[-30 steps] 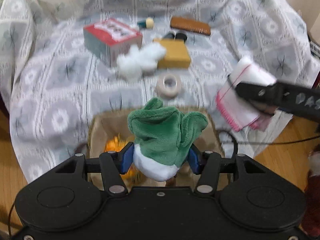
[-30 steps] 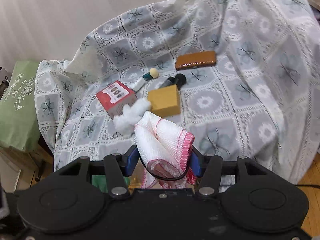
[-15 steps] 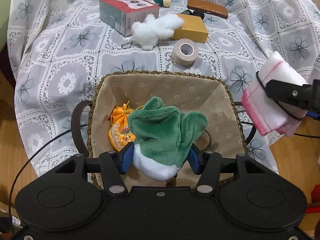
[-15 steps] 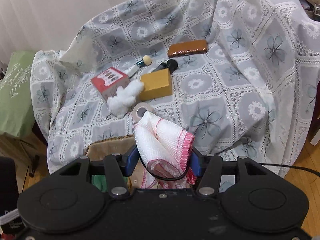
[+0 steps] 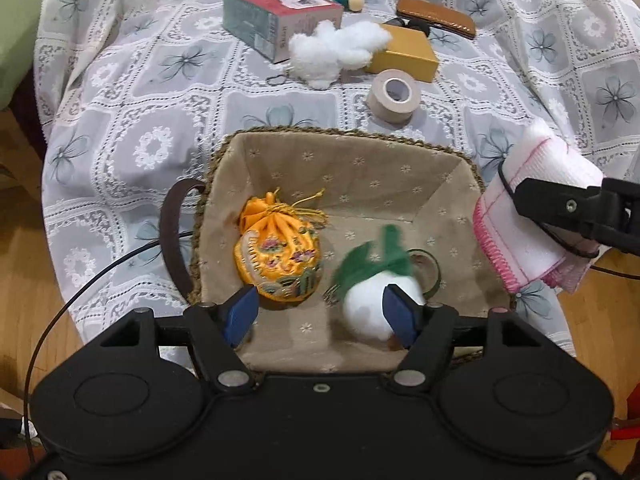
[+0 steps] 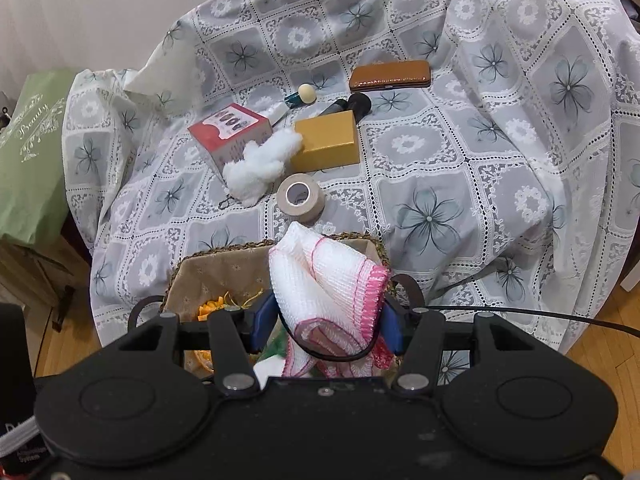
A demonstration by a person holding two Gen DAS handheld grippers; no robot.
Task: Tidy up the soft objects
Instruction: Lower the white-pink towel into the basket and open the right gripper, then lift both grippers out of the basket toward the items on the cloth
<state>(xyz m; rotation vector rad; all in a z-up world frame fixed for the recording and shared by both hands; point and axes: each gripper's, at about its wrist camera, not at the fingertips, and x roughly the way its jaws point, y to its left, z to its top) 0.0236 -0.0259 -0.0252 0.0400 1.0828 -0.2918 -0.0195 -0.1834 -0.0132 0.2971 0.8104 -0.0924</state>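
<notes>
My left gripper (image 5: 320,314) is open above a fabric-lined woven basket (image 5: 340,168). A green and white plush toy (image 5: 376,288) is blurred inside the basket, next to the right finger, beside an orange embroidered pouch (image 5: 278,256). My right gripper (image 6: 326,322) is shut on a white cloth with a pink edge (image 6: 324,280), held over the basket's right rim (image 6: 360,238). The cloth also shows in the left wrist view (image 5: 536,216). A white cotton wad (image 5: 336,50) lies on the lace-covered table, also seen in the right wrist view (image 6: 260,160).
On the lace cloth (image 5: 120,92) behind the basket are a tape roll (image 5: 394,94), a yellow box (image 5: 404,54), a red-topped box (image 5: 276,16), a brown leather case (image 5: 436,16) and a small bottle (image 5: 352,0). A green bag (image 6: 28,152) stands at left. Wooden floor surrounds the table.
My left gripper opened and let go of the green plush toy, which dropped into the basket. The right gripper moved with the cloth closer over the basket.
</notes>
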